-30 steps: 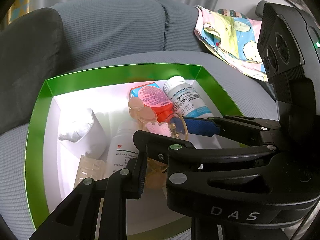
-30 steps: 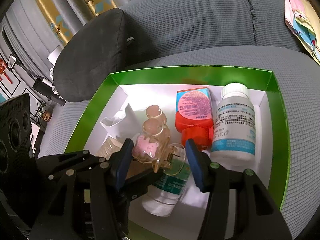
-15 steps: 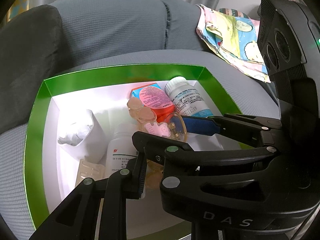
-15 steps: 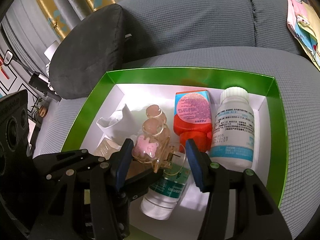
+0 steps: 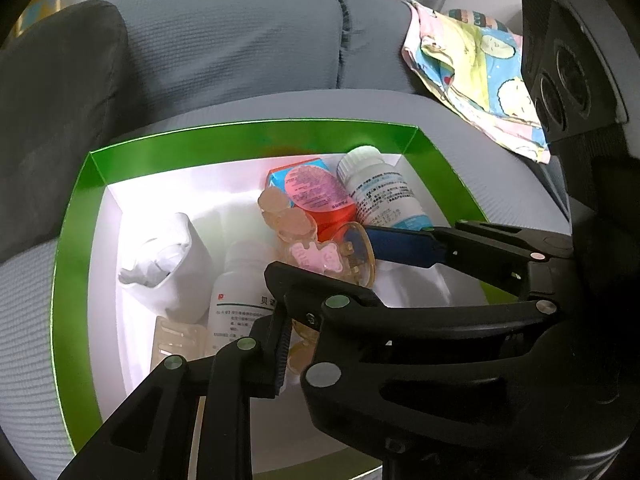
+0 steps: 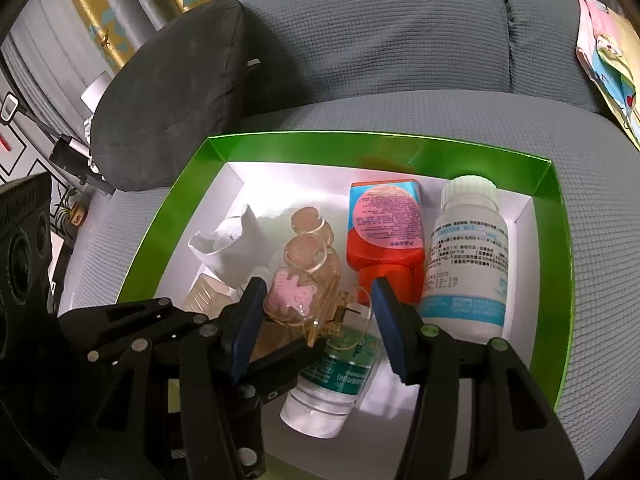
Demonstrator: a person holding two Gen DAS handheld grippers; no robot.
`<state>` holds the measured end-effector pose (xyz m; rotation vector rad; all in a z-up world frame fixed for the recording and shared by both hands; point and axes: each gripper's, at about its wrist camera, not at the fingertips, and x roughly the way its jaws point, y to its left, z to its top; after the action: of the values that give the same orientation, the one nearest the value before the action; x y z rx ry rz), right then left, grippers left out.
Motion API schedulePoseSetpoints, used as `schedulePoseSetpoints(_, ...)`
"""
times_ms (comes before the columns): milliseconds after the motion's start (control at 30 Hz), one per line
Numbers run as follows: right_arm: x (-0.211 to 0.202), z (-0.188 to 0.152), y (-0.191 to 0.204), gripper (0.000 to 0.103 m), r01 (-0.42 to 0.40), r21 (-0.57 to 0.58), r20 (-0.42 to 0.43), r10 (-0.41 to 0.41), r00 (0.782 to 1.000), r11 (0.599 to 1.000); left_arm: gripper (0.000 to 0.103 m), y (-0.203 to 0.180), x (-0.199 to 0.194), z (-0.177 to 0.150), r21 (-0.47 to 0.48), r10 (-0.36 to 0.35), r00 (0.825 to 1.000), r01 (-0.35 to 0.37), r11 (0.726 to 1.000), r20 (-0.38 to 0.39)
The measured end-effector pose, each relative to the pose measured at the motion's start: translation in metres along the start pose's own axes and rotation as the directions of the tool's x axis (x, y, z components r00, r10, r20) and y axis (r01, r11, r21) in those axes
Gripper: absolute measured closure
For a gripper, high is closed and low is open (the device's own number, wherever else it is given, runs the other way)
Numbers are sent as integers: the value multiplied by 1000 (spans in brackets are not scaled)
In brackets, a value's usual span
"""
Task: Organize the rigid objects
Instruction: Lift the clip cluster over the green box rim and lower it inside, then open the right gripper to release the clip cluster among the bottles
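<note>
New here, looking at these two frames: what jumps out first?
A green box on a grey sofa, packed with bottles. Over its middle, both grippers crowd one transparent amber hair clip with a pink bear. The right gripper straddles it, fingers apart; the left gripper comes in beside it. At the back right lie a red bottle and a white bottle, side by side.

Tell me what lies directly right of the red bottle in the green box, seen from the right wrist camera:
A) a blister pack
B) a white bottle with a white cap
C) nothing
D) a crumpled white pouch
B: in the right wrist view the white bottle lies alongside the red bottle, between it and the right wall of the box.
</note>
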<state>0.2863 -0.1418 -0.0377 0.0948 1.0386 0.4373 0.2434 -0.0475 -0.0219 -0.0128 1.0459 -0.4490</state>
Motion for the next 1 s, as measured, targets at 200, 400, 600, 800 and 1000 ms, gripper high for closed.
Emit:
schedulePoseSetpoints(200, 1, 1, 4, 49, 21, -15, -20, -21, 1000, 1000, 81, 1, 0, 1, -7, 1, 1000, -1, 1000, -28)
schedulePoseSetpoints(400, 2, 2, 4, 47, 21, -3, -47, -21, 999, 1000, 81, 2, 0, 1, -21, 1, 999, -2, 1000, -46)
schedulePoseSetpoints(600, 1, 2, 4, 47, 28, -3, -51, -28, 998, 1000, 80, 0, 1, 0, -29, 8, 998, -9, 1000, -55)
schedulePoseSetpoints(800, 0, 0, 2, 40, 47, 8, -55, -47, 997, 999, 71, 0, 1, 1, -29, 24, 998, -25, 999, -52)
schedulePoseSetpoints(1000, -5, -2, 0, 39, 63, 13, -49, -62, 997, 998, 52, -1, -2, 2, -20, 45, 998, -46, 999, -44)
